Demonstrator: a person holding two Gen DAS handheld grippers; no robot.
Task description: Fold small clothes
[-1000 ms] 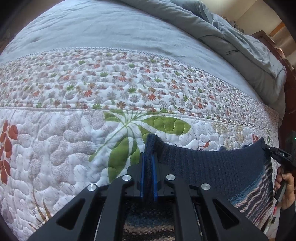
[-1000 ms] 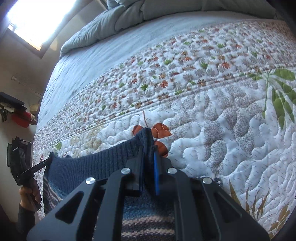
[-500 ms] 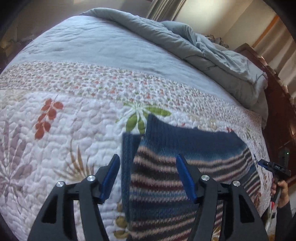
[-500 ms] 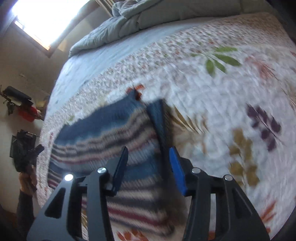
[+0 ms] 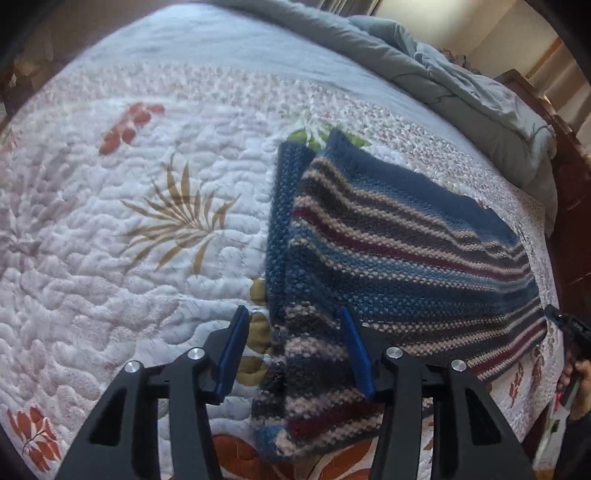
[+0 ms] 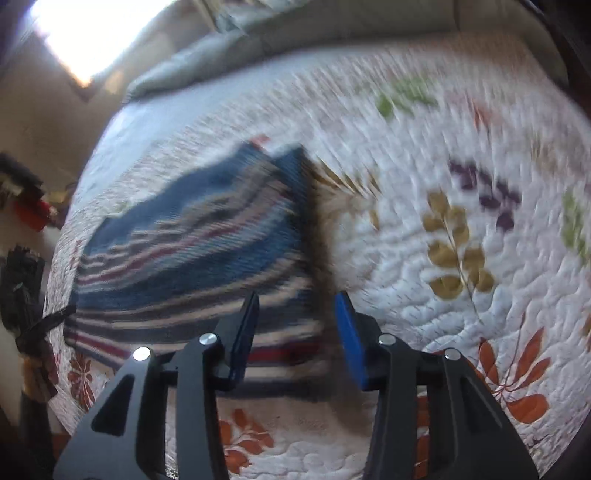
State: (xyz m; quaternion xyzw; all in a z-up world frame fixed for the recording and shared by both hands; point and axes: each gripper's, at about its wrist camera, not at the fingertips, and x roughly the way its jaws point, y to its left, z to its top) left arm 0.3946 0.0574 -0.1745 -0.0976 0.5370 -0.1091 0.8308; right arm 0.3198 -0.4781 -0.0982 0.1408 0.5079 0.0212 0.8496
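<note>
A knitted sweater (image 5: 406,240) with navy, beige and maroon stripes lies folded flat on the floral quilt (image 5: 129,258). My left gripper (image 5: 291,317) hovers over the sweater's near left edge. Its jaws are closing, the knit shows in the gap below them, and the blue pads (image 5: 232,347) press on nothing. In the blurred right wrist view the sweater (image 6: 192,251) lies at left centre. My right gripper (image 6: 297,301) hangs above its near right corner, jaws closing, pads clear of the fabric.
A bunched grey duvet (image 5: 461,74) lies along the far side of the bed, past a grey sheet (image 5: 221,44). A dark wooden bed frame (image 5: 576,184) runs at the right. A person's hand (image 5: 581,373) shows at the right edge. A bright window (image 6: 92,33) is far left.
Both grippers were shut on the sweater's navy edge, then let it go, opened and drew back towards me. The sweater now lies folded on the quilt.
</note>
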